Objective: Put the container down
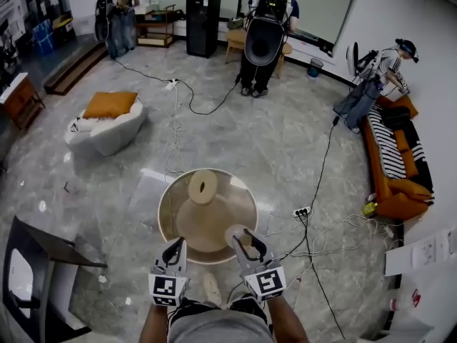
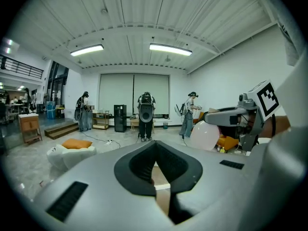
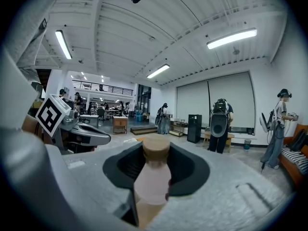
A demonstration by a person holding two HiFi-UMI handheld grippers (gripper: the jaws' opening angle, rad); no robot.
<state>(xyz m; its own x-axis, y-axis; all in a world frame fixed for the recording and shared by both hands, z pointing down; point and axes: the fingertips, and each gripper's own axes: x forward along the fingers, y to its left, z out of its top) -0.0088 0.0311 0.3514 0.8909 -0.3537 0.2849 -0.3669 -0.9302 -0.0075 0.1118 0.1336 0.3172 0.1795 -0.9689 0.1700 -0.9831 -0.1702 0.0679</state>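
Container [image 3: 153,179] clamped upright in right gripper [image 1: 248,243], over table [image 1: 166,213] near edge. Left gripper [image 1: 174,249] jaws together, empty. Lower level onto bare tabletop, then release.

A big open lab hall — polished stone floor [image 1: 271,141] strewn with cables [image 1: 323,163]. People [image 1: 268,34] stand about wearing recording rigs. An orange sofa [image 1: 396,163] lines one wall.

Orange cushion [image 1: 110,104] atop pale beanbag [image 1: 107,134], perhaps
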